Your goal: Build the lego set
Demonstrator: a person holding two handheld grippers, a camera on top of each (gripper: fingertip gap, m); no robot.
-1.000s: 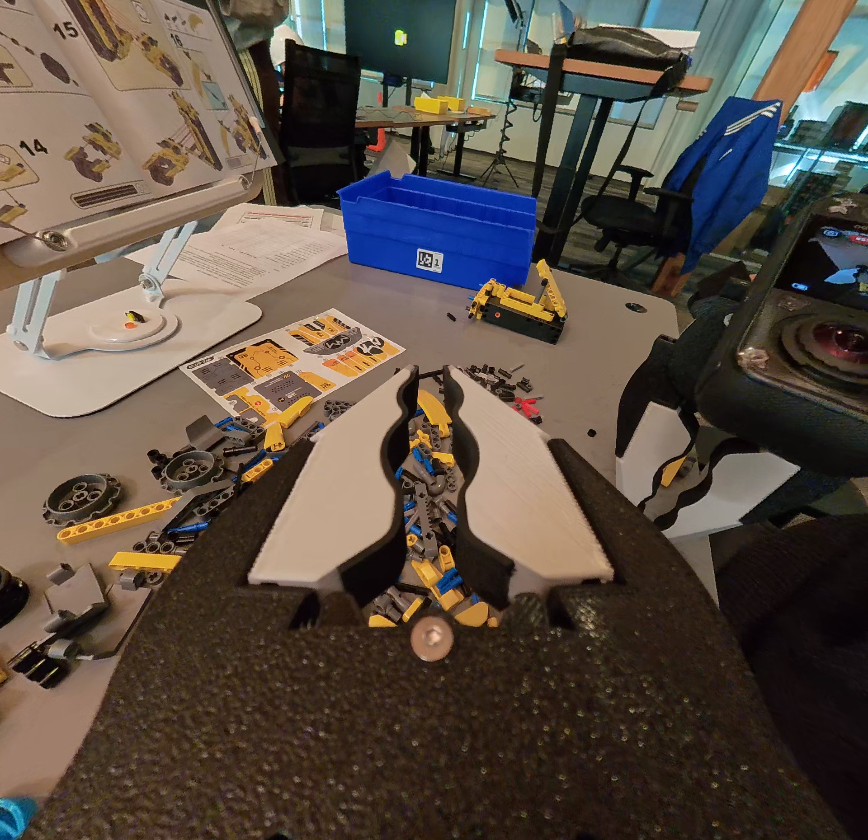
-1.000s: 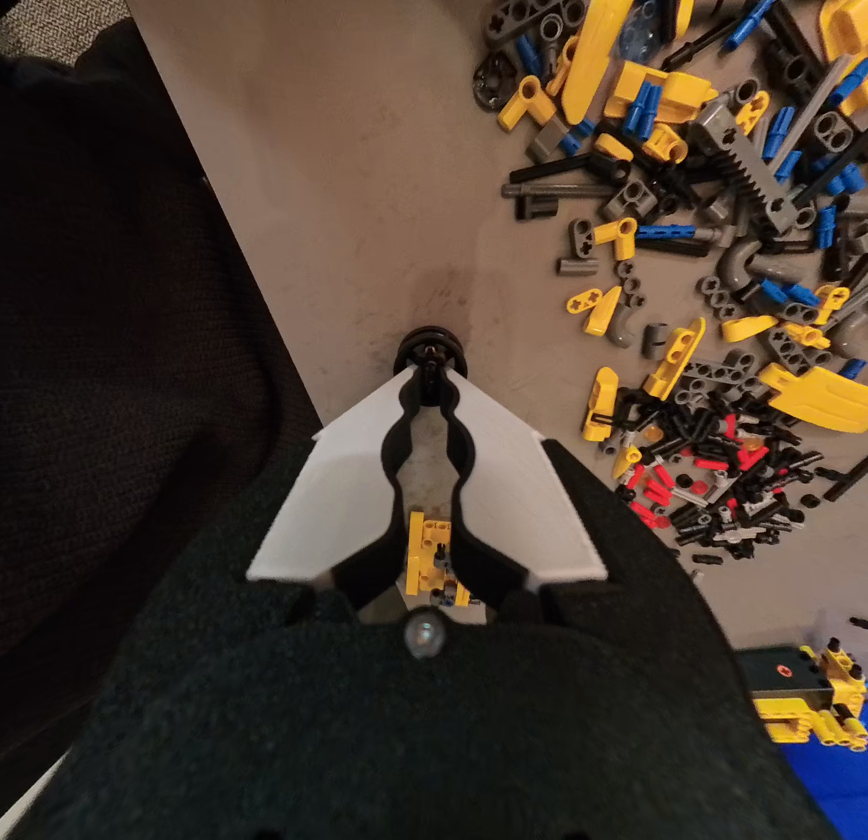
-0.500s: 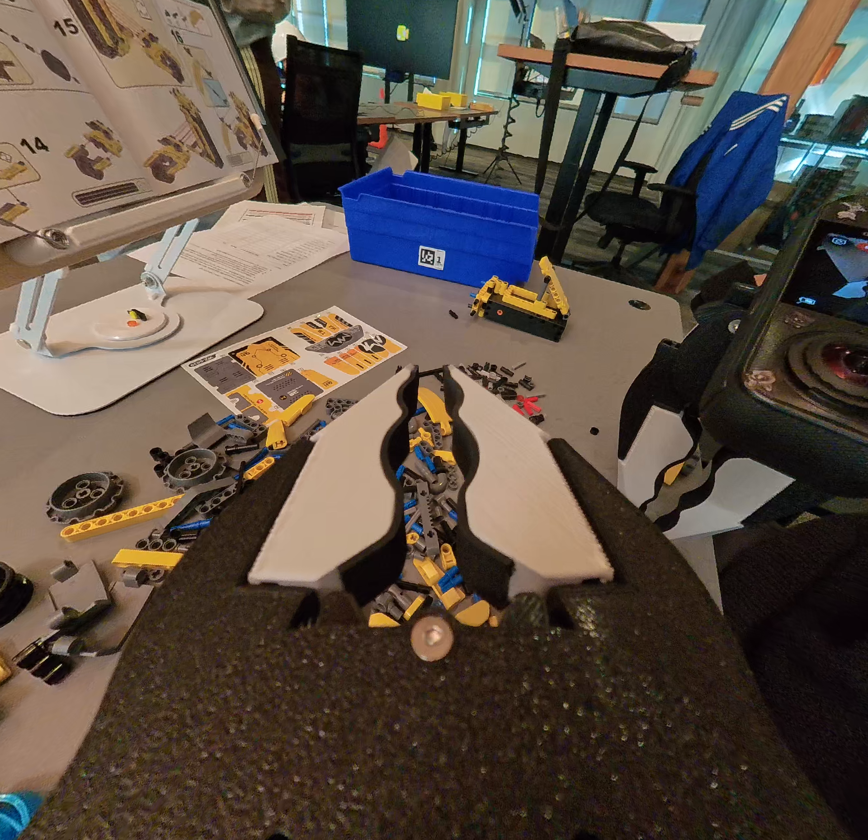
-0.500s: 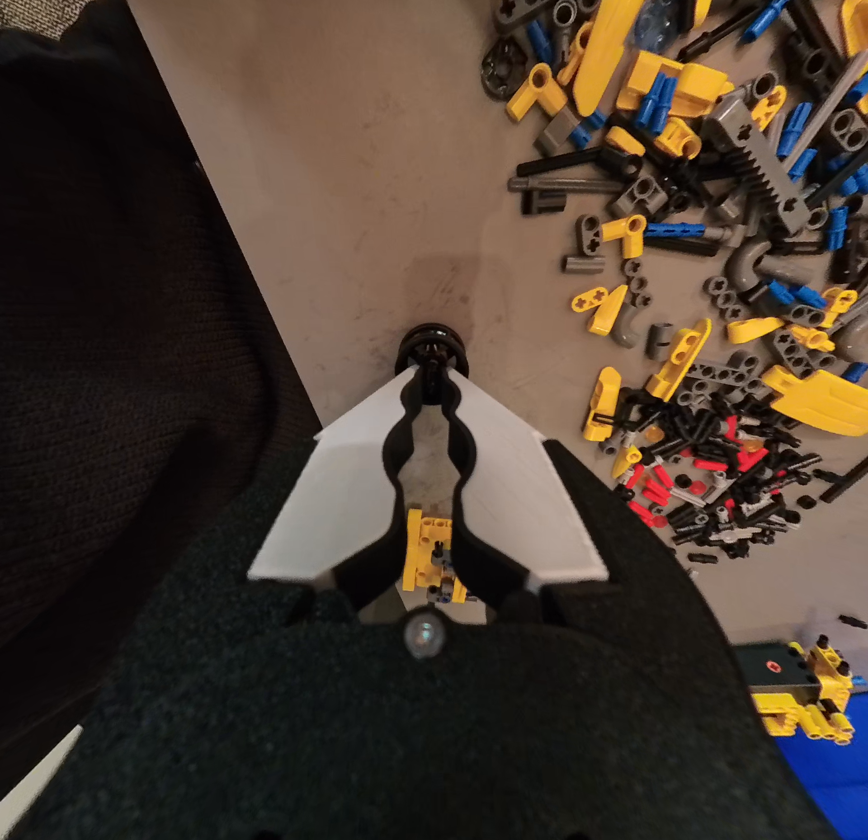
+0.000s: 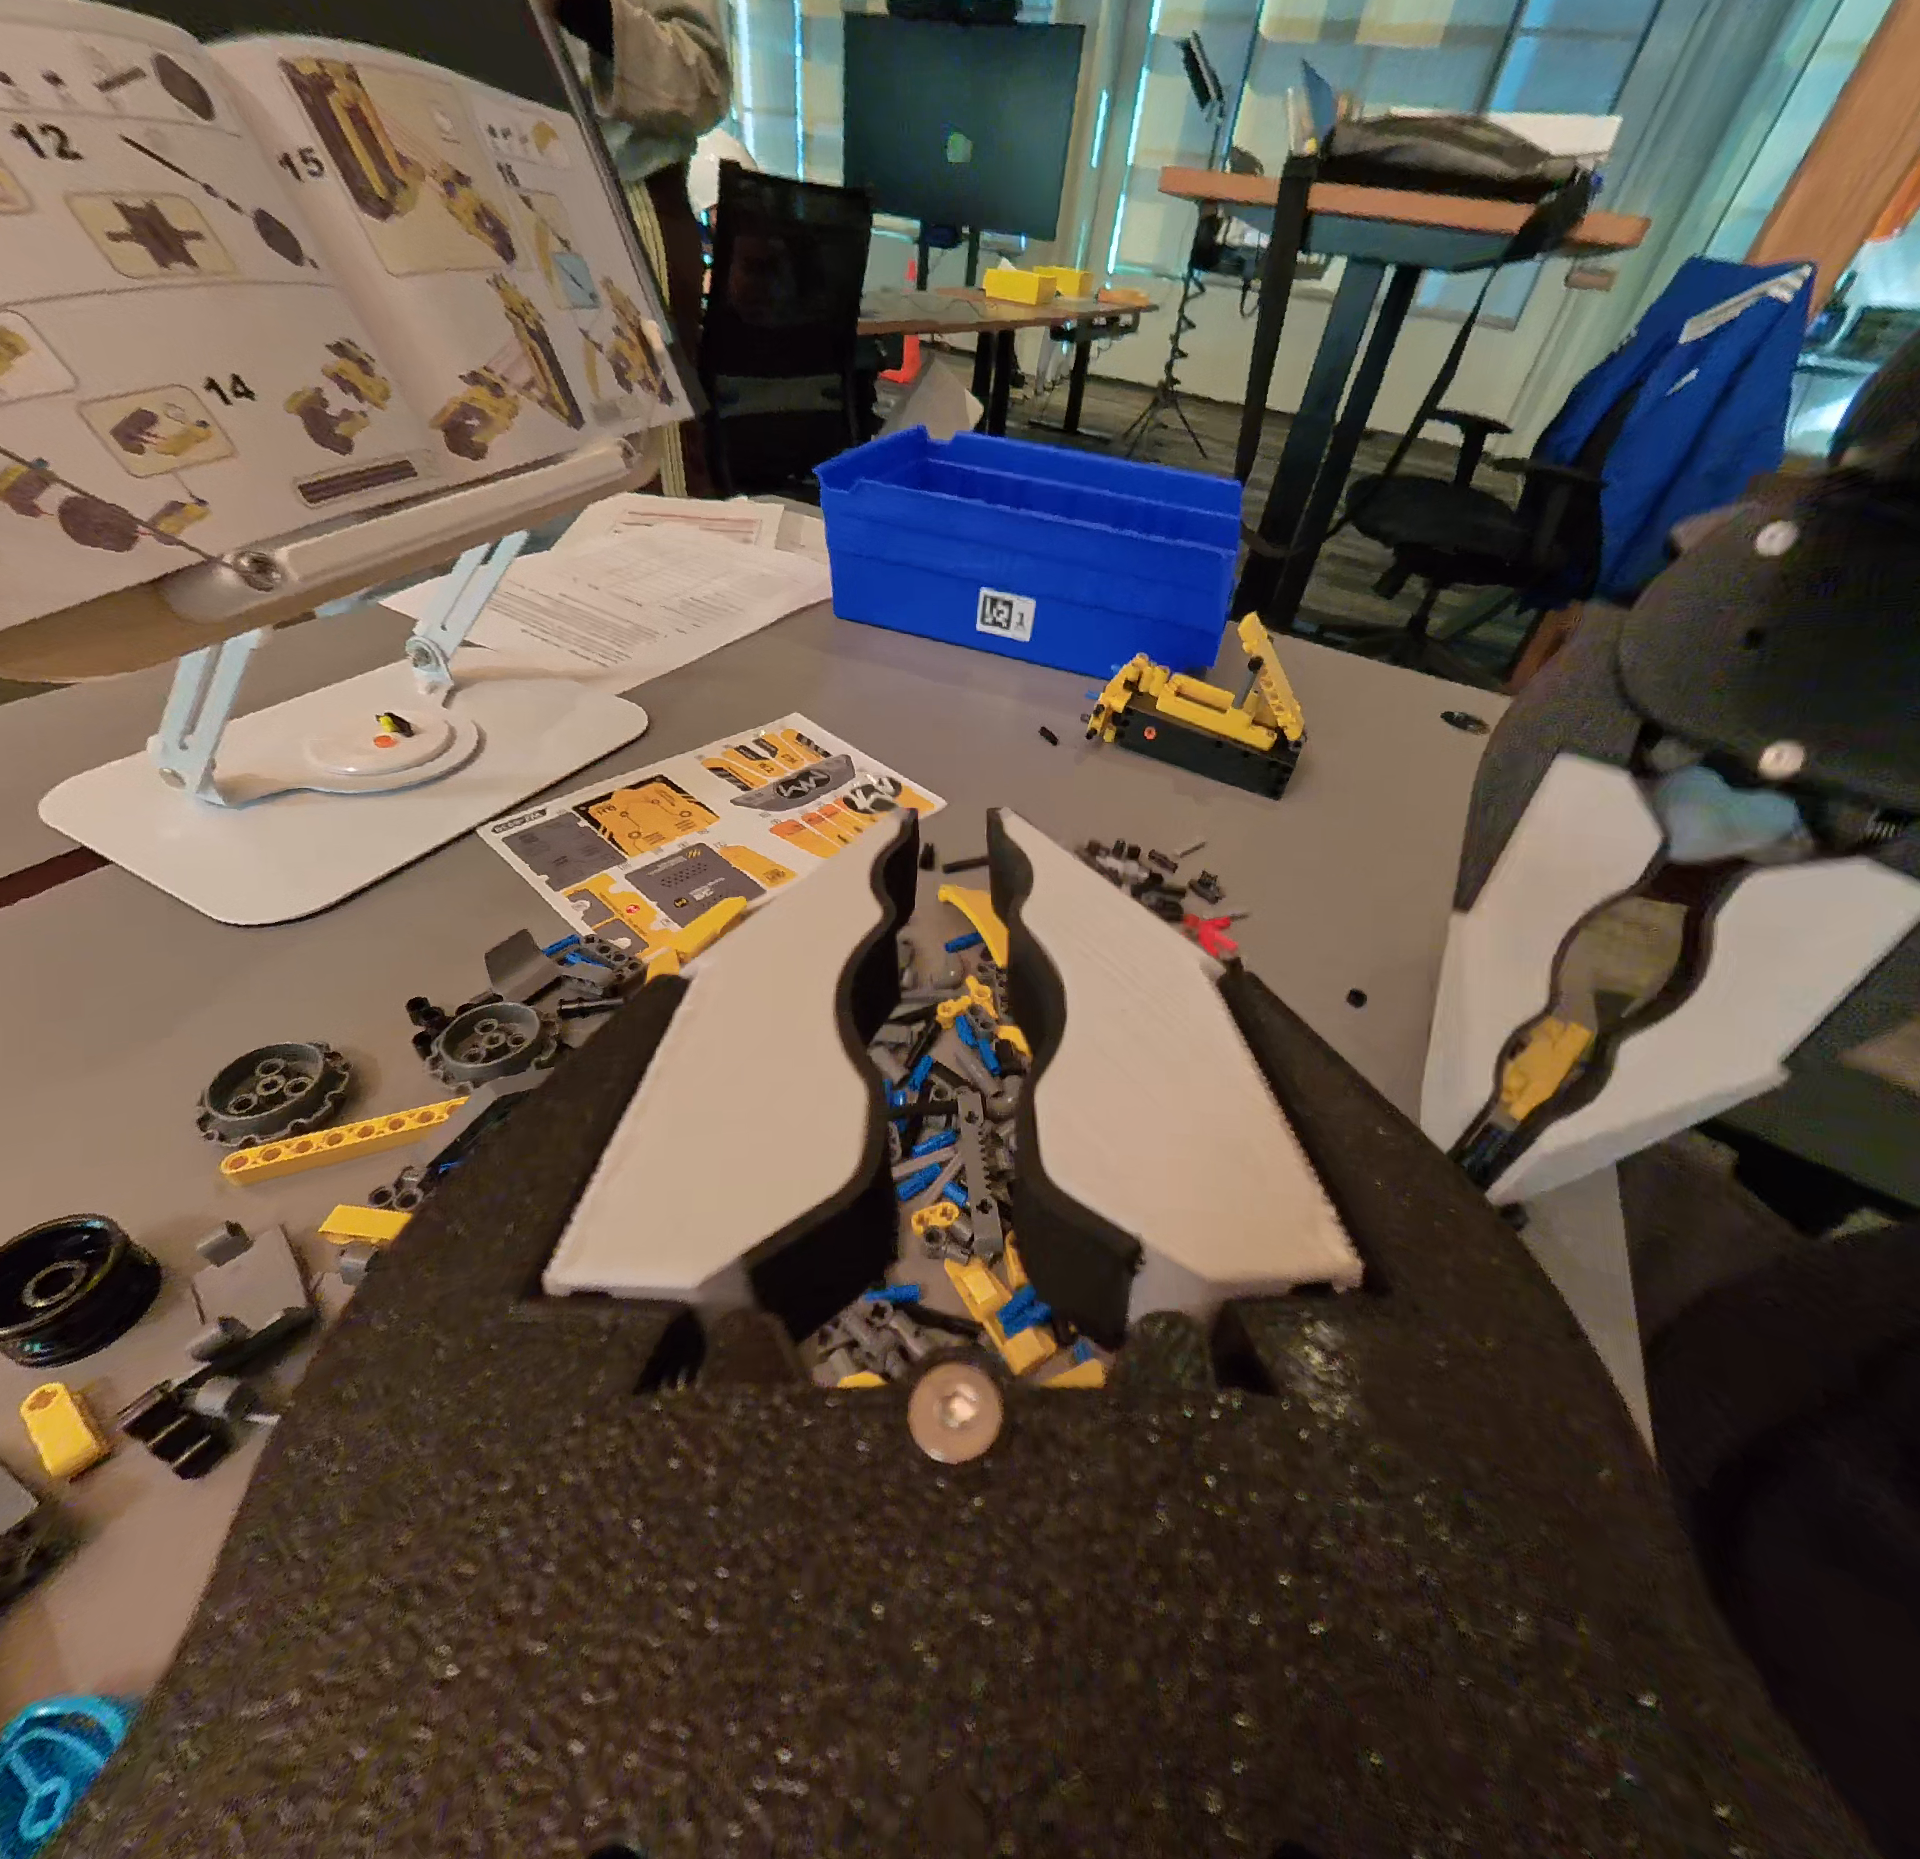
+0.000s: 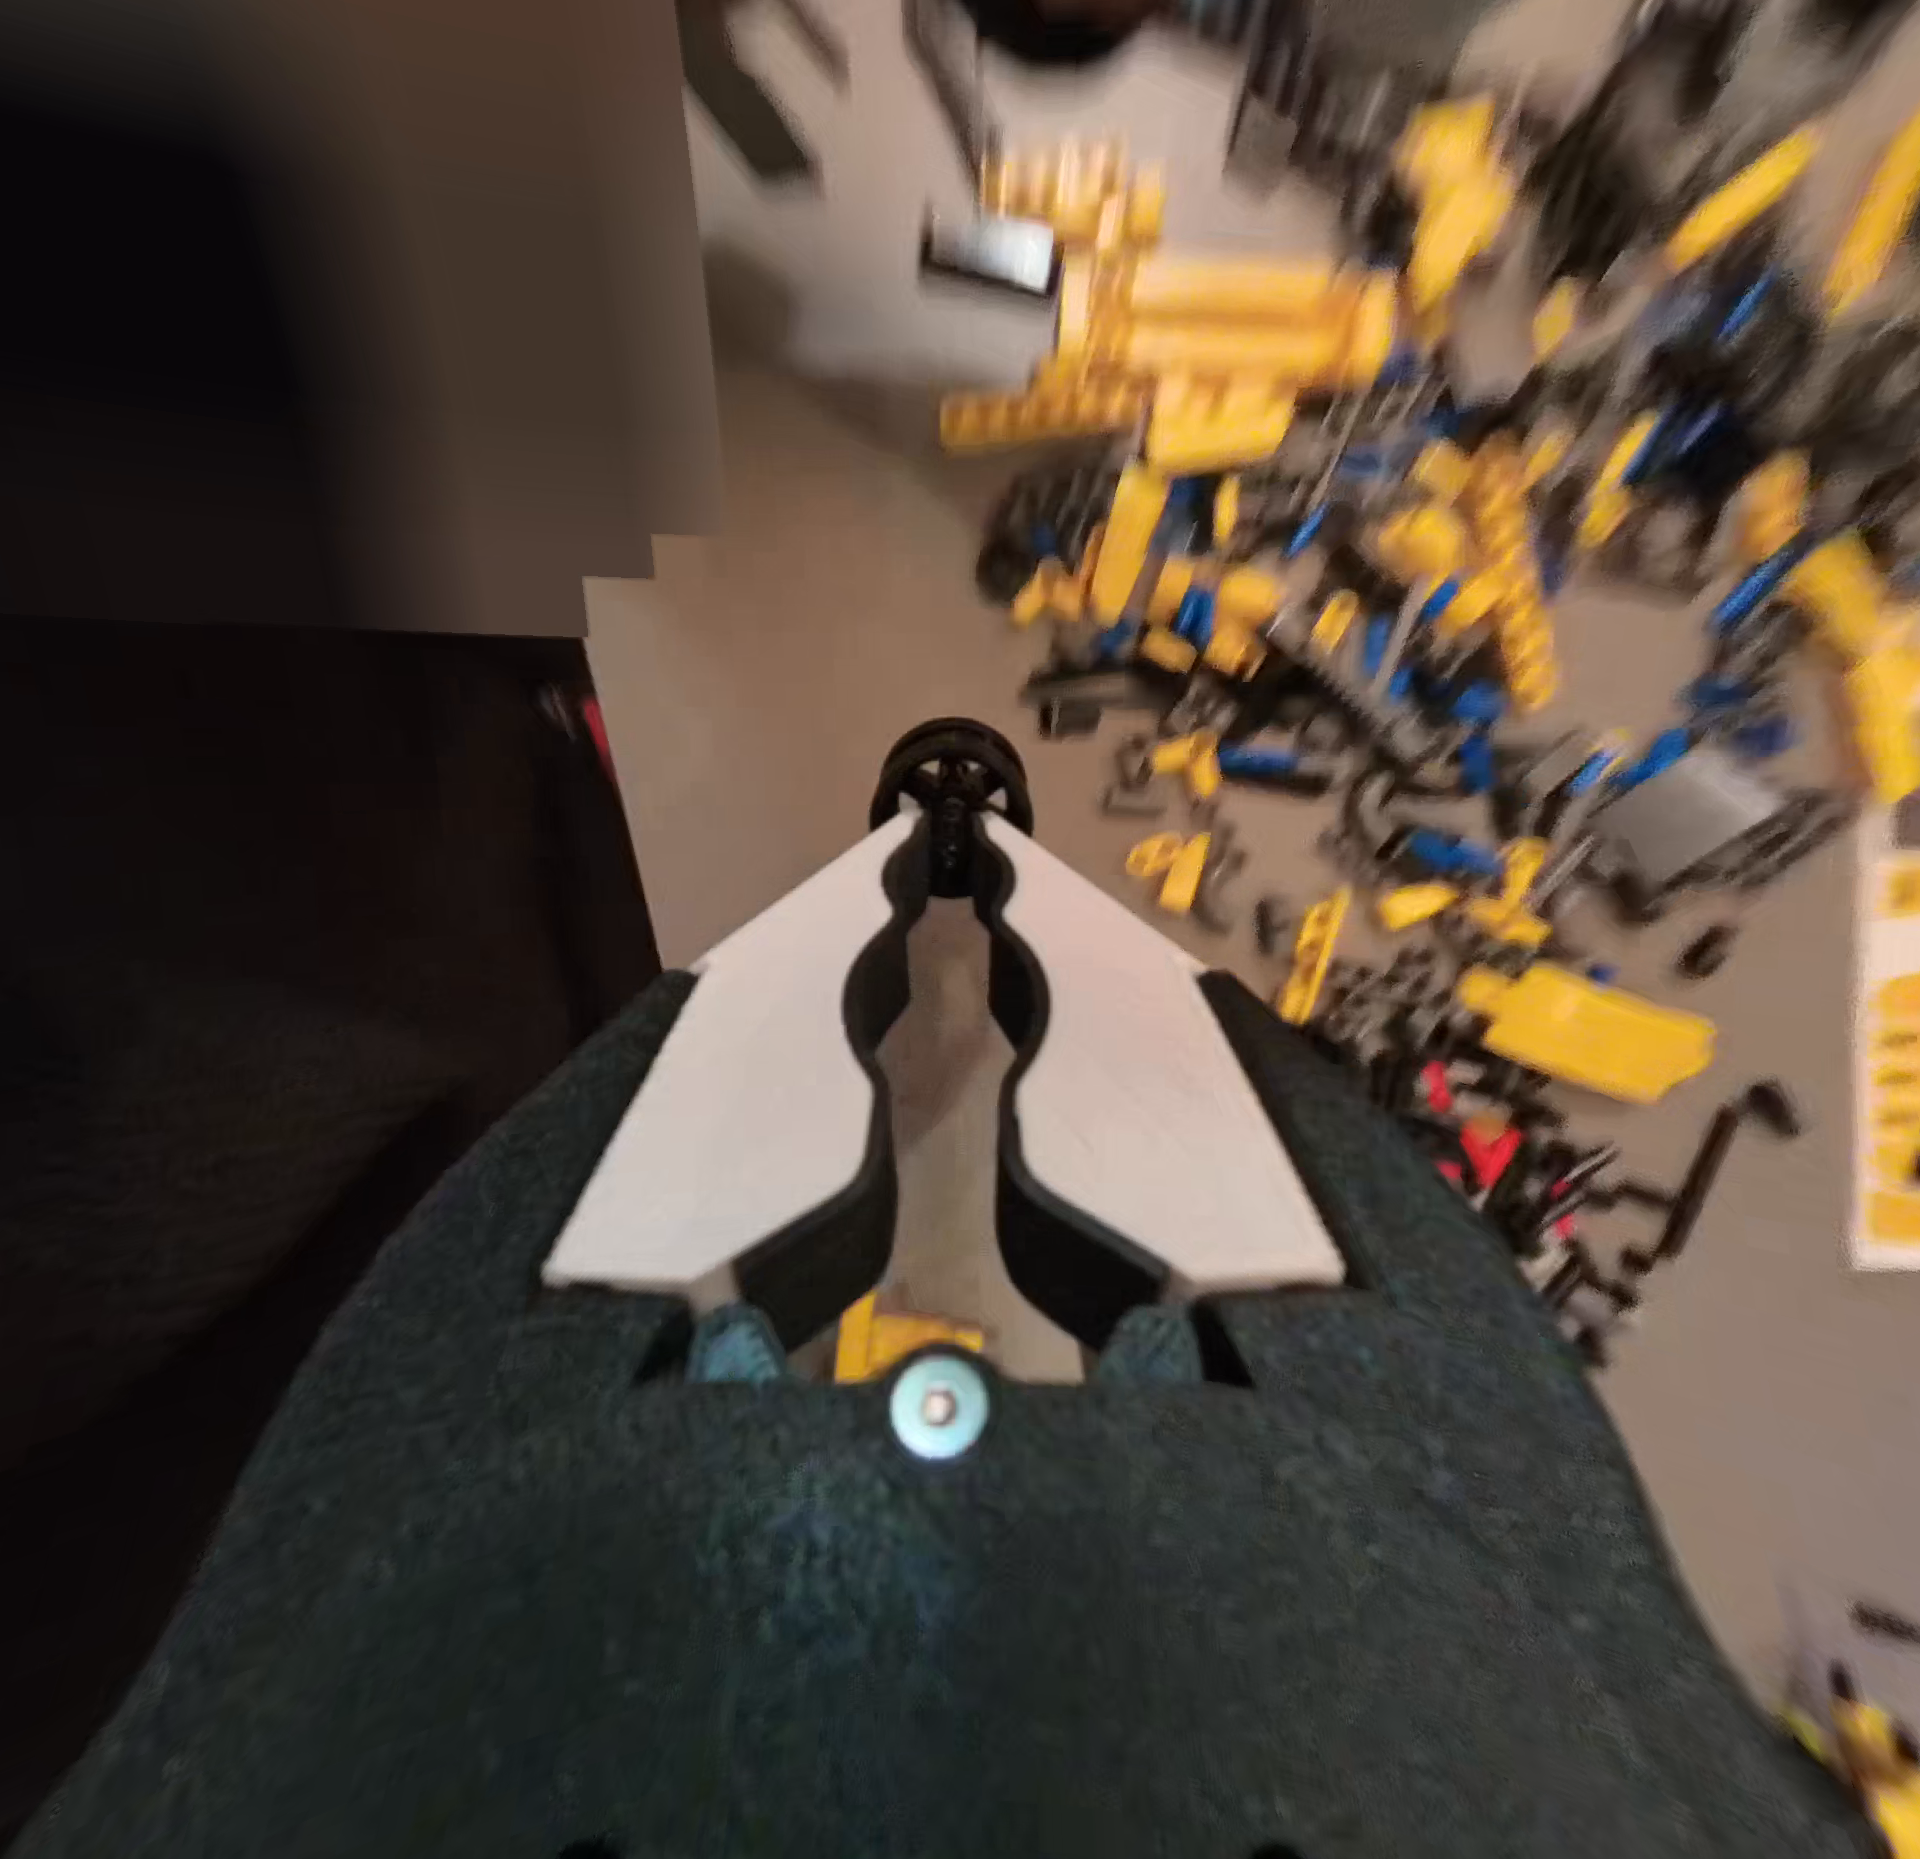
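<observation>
Grey surface (image 5: 1039, 708), brick pile (image 5: 951, 1103) mid-surface | right gripper (image 6: 951, 822) near its front edge, clamped on black wheel (image 6: 951, 781) | left gripper (image 5: 951, 833) empty, narrowly parted above pile.

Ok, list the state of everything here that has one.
Left gripper: slightly open, empty, above the loose parts.
Right gripper: shut on a black wheel.
Booklet: open, propped on its stand.
Blue bin: upright, open-topped.
Yellow model: part-built.
</observation>
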